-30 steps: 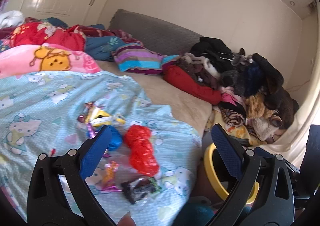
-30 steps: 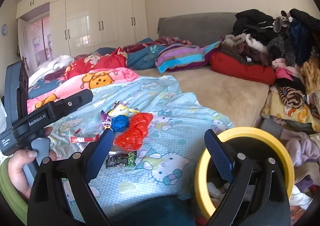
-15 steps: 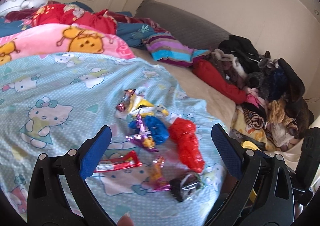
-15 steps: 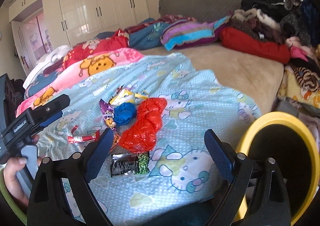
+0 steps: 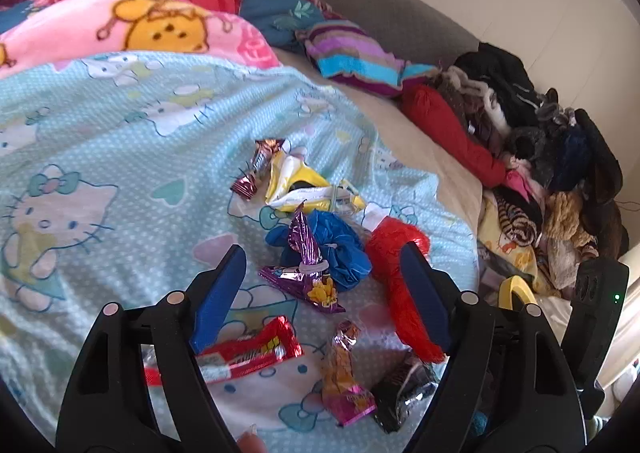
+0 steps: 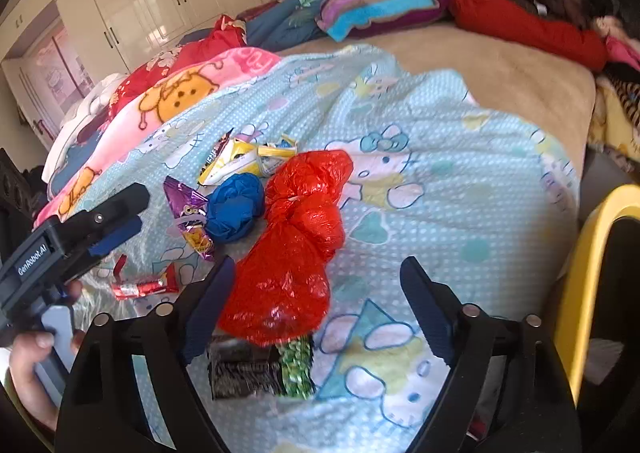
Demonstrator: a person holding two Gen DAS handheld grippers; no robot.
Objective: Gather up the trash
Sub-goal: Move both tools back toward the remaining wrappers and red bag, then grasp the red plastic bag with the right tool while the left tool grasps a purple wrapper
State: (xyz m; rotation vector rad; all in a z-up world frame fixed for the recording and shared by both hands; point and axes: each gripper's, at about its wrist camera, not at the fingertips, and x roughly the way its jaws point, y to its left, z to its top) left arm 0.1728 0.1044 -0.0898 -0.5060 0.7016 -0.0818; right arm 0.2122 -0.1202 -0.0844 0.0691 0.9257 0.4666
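Note:
Trash lies in a cluster on the light-blue cartoon blanket point(image 5: 100, 141): a red plastic bag point(image 6: 296, 249), a crumpled blue bag point(image 6: 236, 213), a purple wrapper point(image 5: 310, 265), yellow wrappers point(image 5: 304, 185), a red wrapper point(image 5: 248, 353), a pink-orange wrapper point(image 5: 344, 373) and a black wrapper point(image 6: 256, 369). My left gripper point(image 5: 320, 301) is open, hovering over the purple wrapper and blue bag; it also shows at the left of the right wrist view point(image 6: 108, 229). My right gripper point(image 6: 316, 305) is open just above the red bag's near end. A yellow-rimmed bin point(image 6: 580, 285) stands beside the bed at right.
Folded blankets, a pink one point(image 5: 132, 29) among them, lie at the far left. A striped pillow point(image 5: 352, 57) and a pile of clothes point(image 5: 540, 157) cover the far right of the bed. White wardrobes point(image 6: 168, 13) stand behind.
Both grippers have moved forward and down toward the trash cluster, which now looks larger and closer. The bin has slid to the right edge of the right wrist view. Both stay open.

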